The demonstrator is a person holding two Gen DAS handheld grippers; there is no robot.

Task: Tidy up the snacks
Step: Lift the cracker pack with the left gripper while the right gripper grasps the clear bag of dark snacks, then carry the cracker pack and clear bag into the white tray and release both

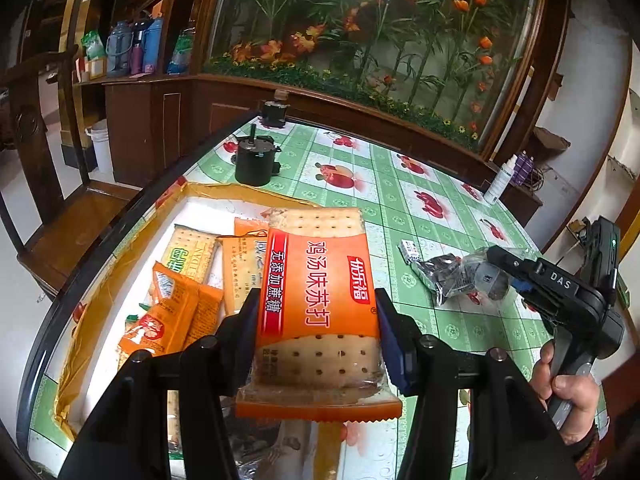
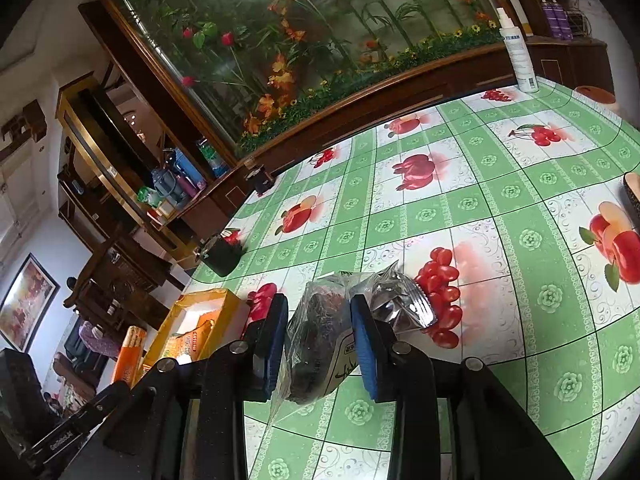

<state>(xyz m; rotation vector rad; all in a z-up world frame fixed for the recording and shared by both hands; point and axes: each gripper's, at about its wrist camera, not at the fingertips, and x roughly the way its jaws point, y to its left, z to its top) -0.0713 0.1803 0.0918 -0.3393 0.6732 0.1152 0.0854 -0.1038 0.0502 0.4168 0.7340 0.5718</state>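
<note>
I had the yellow box (image 1: 120, 248) at the table's left edge with cracker packets (image 1: 188, 276) lying loose inside it — orange ones, plus one with green print. Behind the box stood a black can (image 1: 253, 162) with a stick rising from its top.

My left gripper (image 1: 316, 336) held an orange cracker pack (image 1: 320, 300) above the near right part of the box, jaws pinching its two long sides, blue pads pressed flat against the wrapper. The pack sat lengthwise between the fingers, red label and printed characters facing up.

Over on the green fruit-print tablecloth (image 2: 500, 240), to the right of the box, my right gripper (image 2: 319, 332) was down at a clear bag of dark snack (image 2: 320, 344) — jaws closed in on it from both sides, pads touching the plastic. A shiny silver packet (image 2: 404, 300) lay just beside the bag on its right, touching it. A small white box (image 1: 410, 250) lay near those, on the cloth.

A white spray bottle (image 2: 518, 56) stood at the far right edge of the table.
</note>
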